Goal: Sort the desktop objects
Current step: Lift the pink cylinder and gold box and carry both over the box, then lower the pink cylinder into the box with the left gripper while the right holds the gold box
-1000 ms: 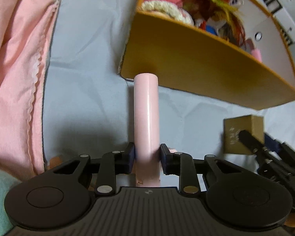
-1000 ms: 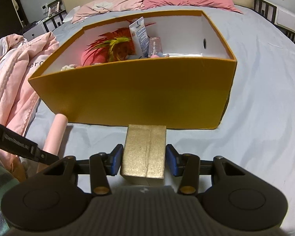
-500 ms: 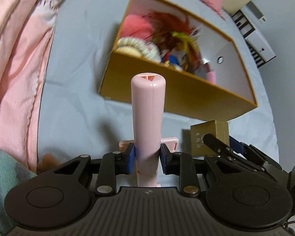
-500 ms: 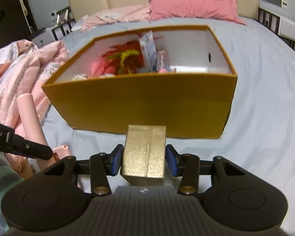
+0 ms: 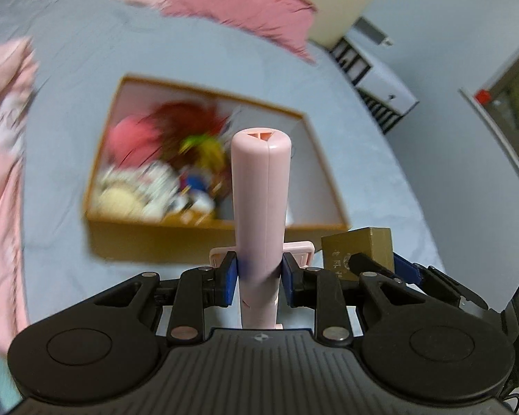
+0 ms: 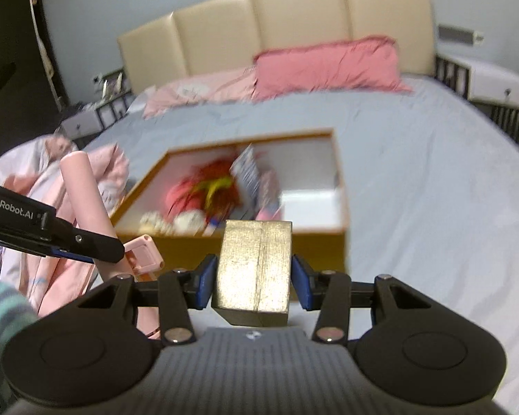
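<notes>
Bedroom, blue bed: my left gripper clamps a pink tube, my right gripper a gold box, both just short of the orange box; its crowded contents may deflect either drop.

Box contents motion-blurred, unidentifiable

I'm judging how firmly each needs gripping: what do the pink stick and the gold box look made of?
Pink stick: likely hard plastic, smooth and matte, with a moulded seam running along its length. Gold box: probably cardboard with metallic gold paper, which glares under the light and shows a centre seam.
</notes>
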The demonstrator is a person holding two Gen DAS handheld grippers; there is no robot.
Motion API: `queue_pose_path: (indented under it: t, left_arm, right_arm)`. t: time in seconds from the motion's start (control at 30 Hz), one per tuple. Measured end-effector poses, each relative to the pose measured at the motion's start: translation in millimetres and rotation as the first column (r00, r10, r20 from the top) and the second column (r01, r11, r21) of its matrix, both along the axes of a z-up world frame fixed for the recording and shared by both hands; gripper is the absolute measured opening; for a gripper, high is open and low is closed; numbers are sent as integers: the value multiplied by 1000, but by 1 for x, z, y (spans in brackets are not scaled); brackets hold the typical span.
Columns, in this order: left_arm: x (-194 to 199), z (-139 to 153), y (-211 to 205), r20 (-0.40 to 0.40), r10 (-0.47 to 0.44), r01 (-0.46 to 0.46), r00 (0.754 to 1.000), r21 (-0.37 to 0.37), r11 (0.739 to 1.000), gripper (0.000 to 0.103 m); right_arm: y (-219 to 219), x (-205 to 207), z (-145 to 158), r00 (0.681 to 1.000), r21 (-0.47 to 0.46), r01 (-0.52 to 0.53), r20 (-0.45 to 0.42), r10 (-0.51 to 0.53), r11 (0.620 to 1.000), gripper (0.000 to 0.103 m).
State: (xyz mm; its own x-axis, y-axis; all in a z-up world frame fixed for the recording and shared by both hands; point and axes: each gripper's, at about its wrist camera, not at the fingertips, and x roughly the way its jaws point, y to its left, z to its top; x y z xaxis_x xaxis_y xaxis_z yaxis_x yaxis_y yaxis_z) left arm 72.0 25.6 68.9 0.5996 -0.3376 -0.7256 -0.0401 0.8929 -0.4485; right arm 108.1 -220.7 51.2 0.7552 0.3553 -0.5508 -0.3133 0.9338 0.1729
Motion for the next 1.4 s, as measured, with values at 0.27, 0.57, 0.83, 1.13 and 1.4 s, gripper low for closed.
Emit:
queue_pose_path:
  t: [0.27, 0.57, 0.83, 1.13, 1.4]
  left_arm:
    - [59, 35, -28, 103, -69, 72, 992, -21, 997, 30]
    - [137, 8, -32, 56, -79, 83, 995, -64, 995, 30]
    - [191, -57, -56, -125, -216, 214, 969, -26, 977, 30]
    - [218, -102, -77, -223, -276, 287, 935, 17, 958, 30]
    - [228, -127, -76, -274, -258, 265, 927, -10, 964, 30]
  right_arm:
    - [-25, 28, 35, 979, 11, 157, 129, -157, 987, 48]
    - [-26, 80, 36, 974, 56, 164, 151, -171, 985, 48]
    - [-31, 111, 13, 978, 26, 177, 105, -179, 984, 48]
    - [-35, 127, -3, 979, -8, 193, 65, -192, 981, 48]
    - [-30, 128, -10, 983, -30, 179, 43, -177, 983, 48]
